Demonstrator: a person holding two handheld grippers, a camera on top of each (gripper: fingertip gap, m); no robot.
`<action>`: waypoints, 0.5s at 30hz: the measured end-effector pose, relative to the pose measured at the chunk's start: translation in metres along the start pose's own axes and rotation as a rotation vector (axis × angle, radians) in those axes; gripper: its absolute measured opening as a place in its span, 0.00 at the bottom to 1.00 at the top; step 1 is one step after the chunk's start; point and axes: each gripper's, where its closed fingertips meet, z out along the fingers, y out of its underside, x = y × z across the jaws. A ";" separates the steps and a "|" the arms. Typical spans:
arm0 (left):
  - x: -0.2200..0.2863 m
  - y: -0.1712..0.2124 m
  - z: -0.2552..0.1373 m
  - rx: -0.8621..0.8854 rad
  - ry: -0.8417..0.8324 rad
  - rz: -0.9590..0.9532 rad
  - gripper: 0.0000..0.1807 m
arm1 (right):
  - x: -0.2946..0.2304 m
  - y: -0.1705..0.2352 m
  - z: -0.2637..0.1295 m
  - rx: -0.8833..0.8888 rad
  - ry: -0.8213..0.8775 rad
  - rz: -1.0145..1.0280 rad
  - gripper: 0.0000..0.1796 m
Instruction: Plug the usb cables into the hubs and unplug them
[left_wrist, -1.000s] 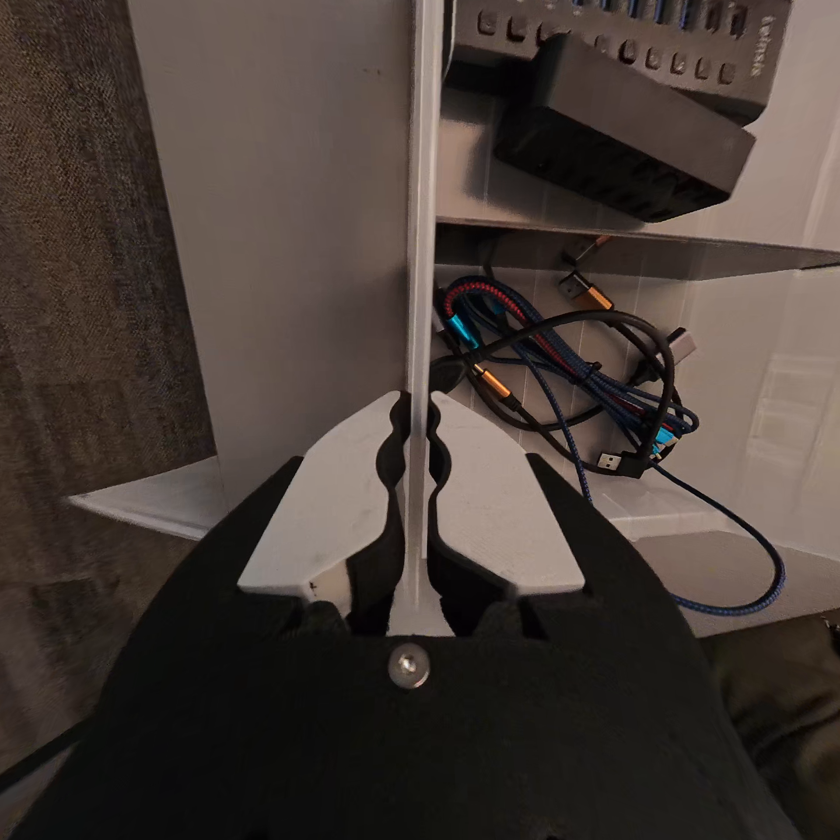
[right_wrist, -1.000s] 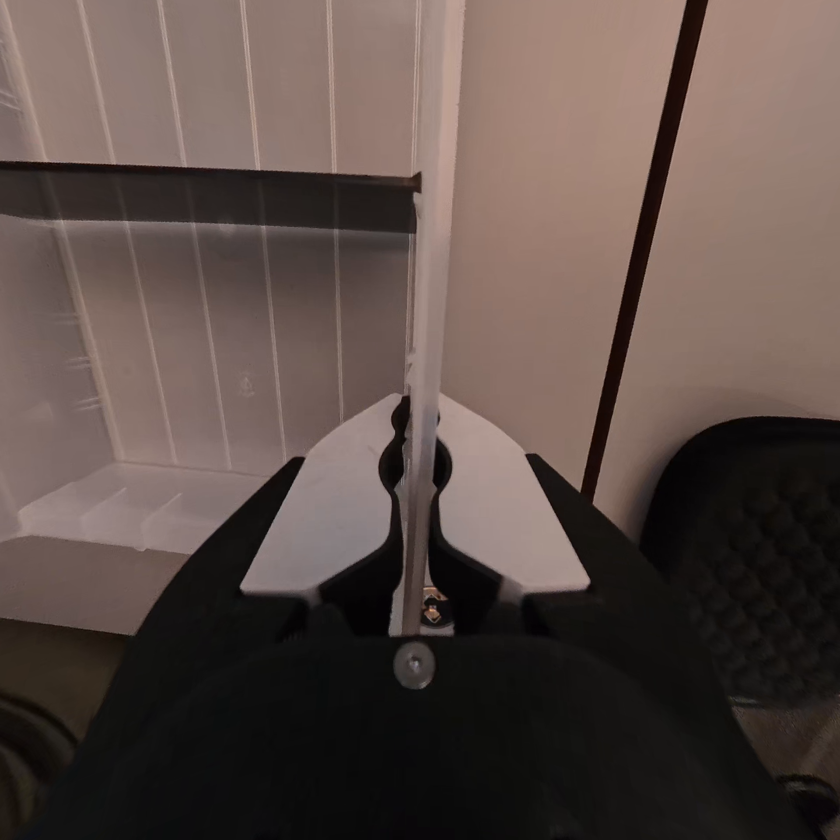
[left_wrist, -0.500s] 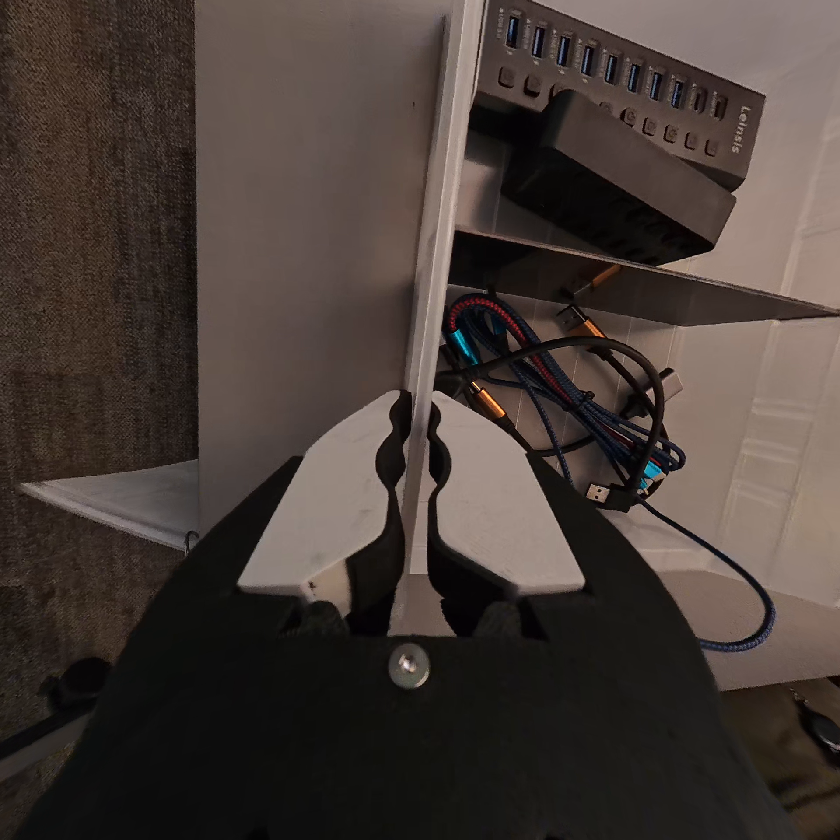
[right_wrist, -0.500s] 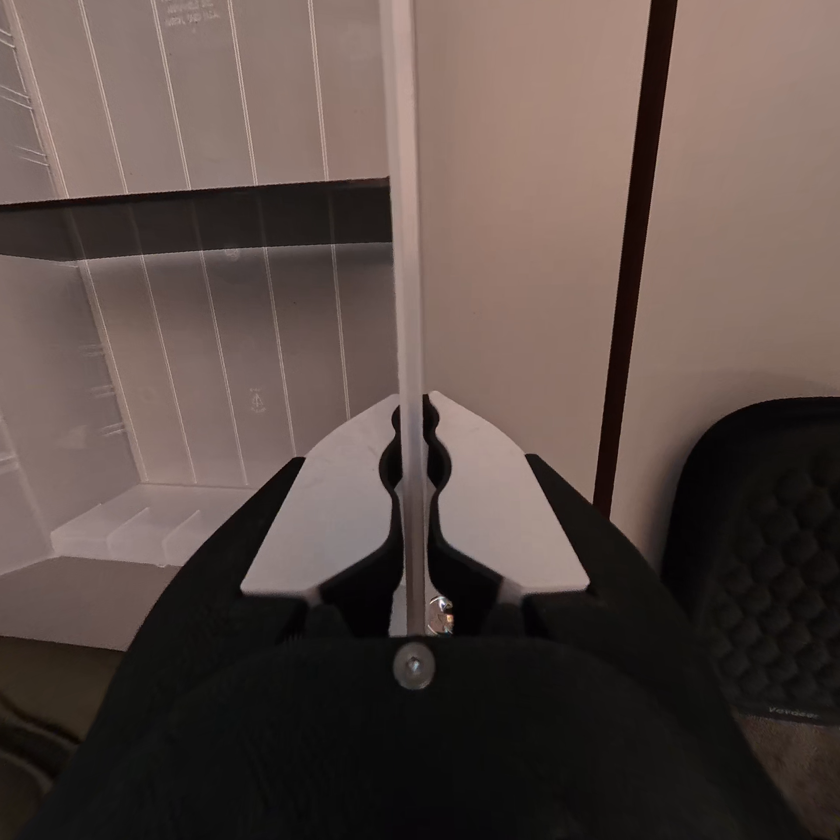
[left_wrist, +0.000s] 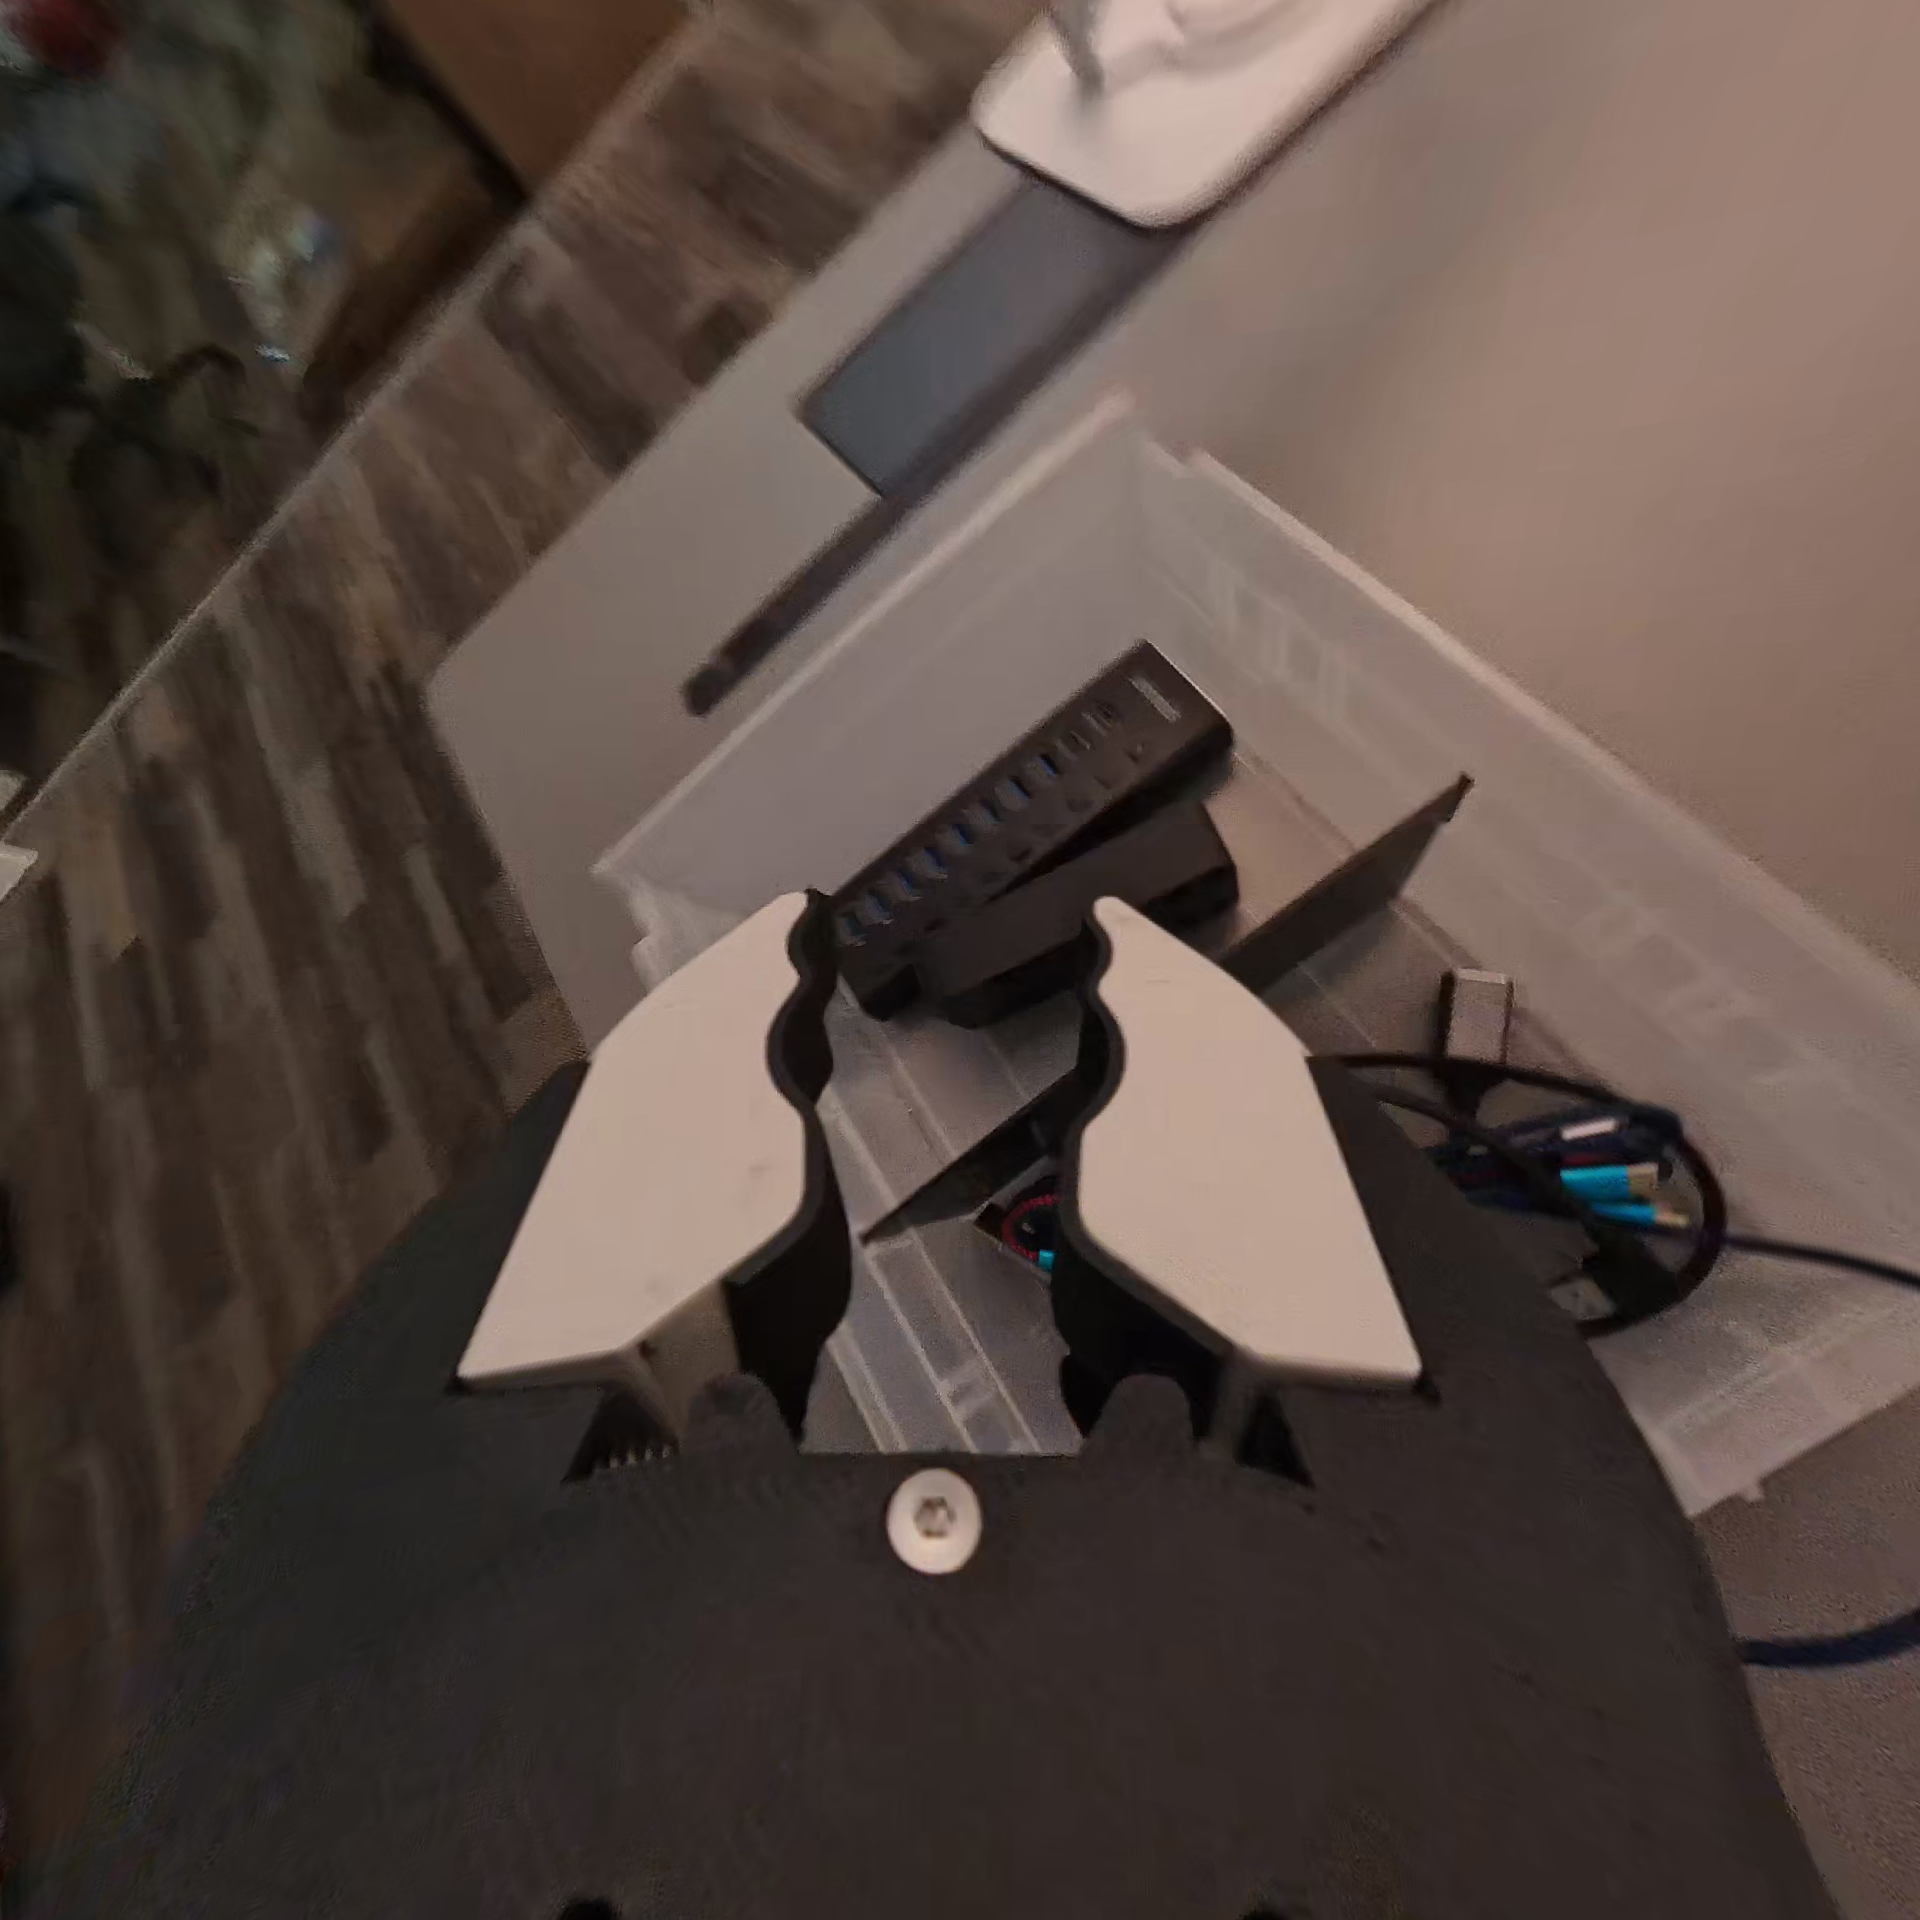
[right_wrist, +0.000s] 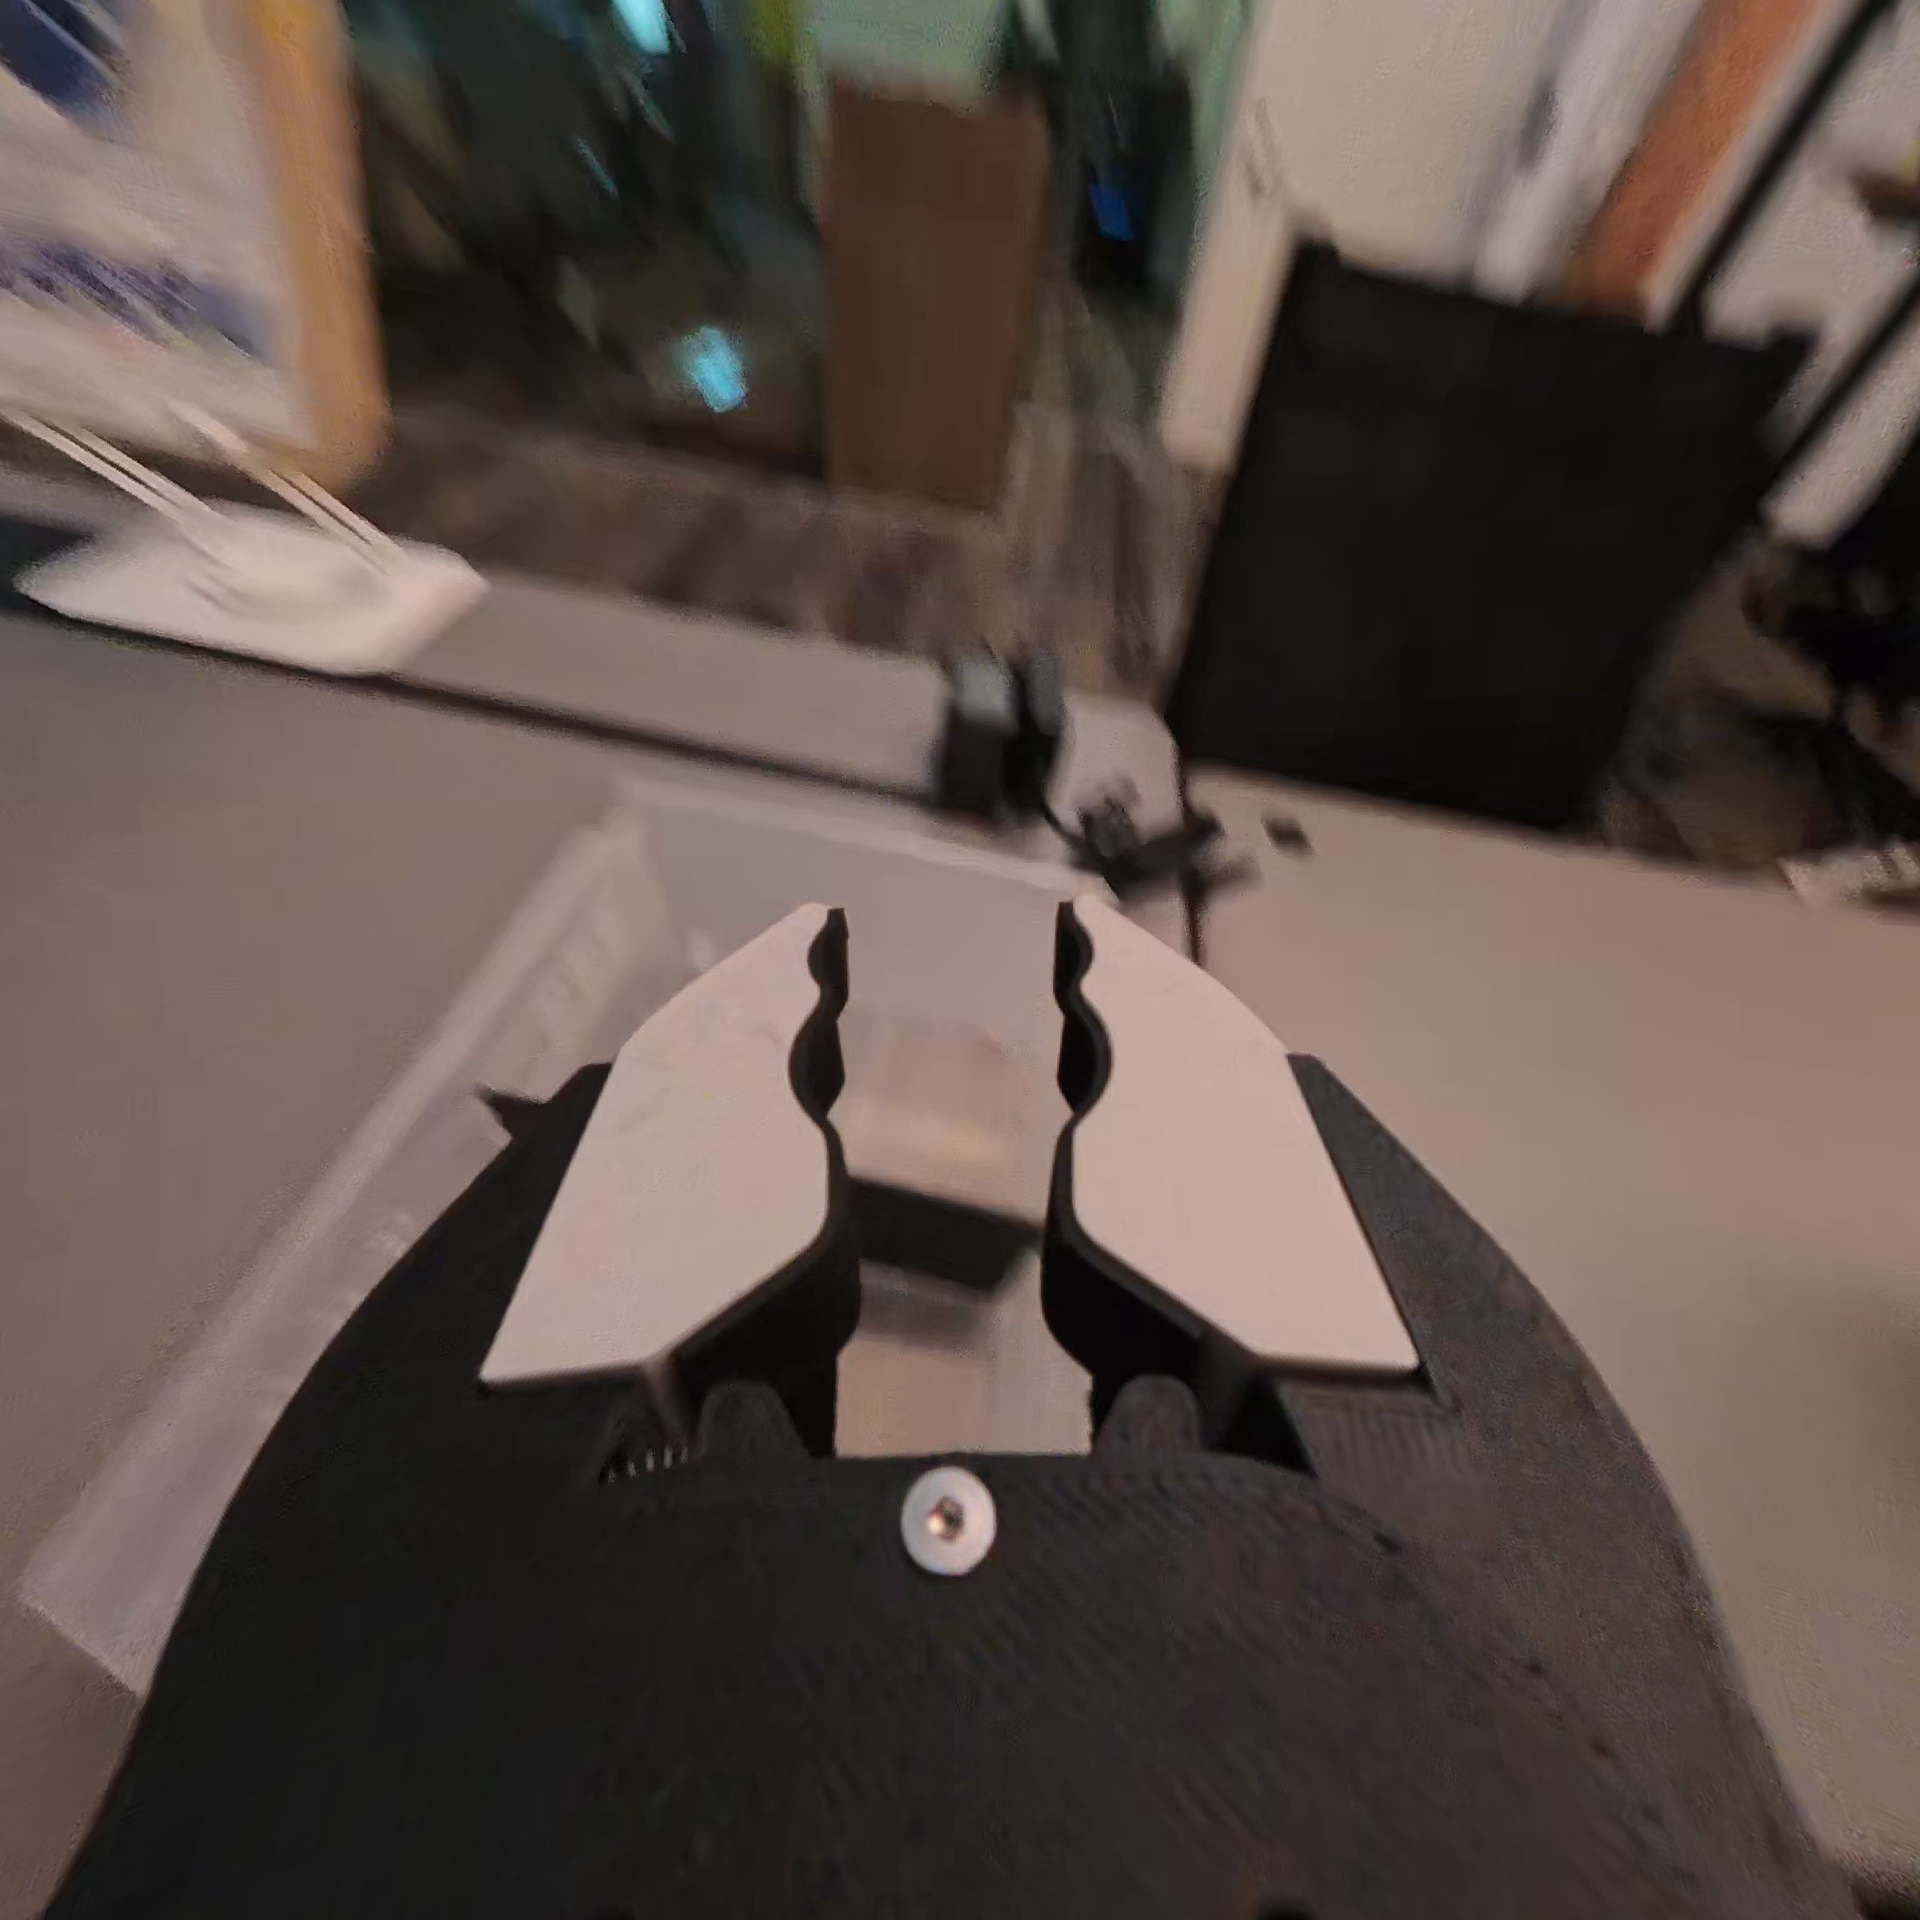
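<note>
**Both grippers' fingers spread, nothing held**

Left wrist view: white wavy-edged fingers (left_wrist: 675, 1132) of the left gripper (left_wrist: 951, 920) are spread wide w/ nothing between them. Frame is tilted and motion-blurred. Through the gap and just above the tips, centre of frame, sits a long dark grey multi-port usb hub (left_wrist: 1029, 821) w/ a row of blue ports, leaning on a second black box-shaped hub (left_wrist: 1101, 925) below it. Both lie inside a translucent white plastic bin (left_wrist: 1621, 935) w/ a dark grey divider panel (left_wrist: 1340, 904) running diagonally right of them. On the other side of the divider, right-centre of frame, is a tangled bundle of black, blue and red braided usb cables (left_wrist: 1558, 1174) w/ teal and orange plug ends; one blue lead trails off the right edge. The bin rests on a grey tabletop (left_wrist: 1558, 364). Wood-pattern floor (left_wrist: 208, 935) fills the left side.

Right wrist view: the right gripper (right_wrist: 951, 920) also has its white fingers (right_wrist: 707, 1132) parted, empty. Heavy blur. Bin wall (right_wrist: 499, 1018) runs up the lower left; between the fingers a pale grey block w/ a dark underside shows, can't tell what it is. Beyond the tips, upper centre, small dark items (right_wrist: 997, 717) sit on the table, too smeared to ID. A black panel-like object (right_wrist: 1455, 530) stands upper right.
</note>
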 end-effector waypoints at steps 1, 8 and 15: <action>0.005 0.002 0.014 -0.059 0.052 0.053 0.24 | -0.020 -0.016 -0.001 0.097 -0.060 -0.017 0.21; 0.026 0.027 0.070 -0.366 0.334 0.271 0.23 | -0.171 -0.041 0.003 0.248 -0.418 -0.116 0.23; 0.020 0.073 0.094 -0.618 0.410 0.492 0.22 | -0.297 -0.018 0.038 0.239 -0.703 -0.121 0.23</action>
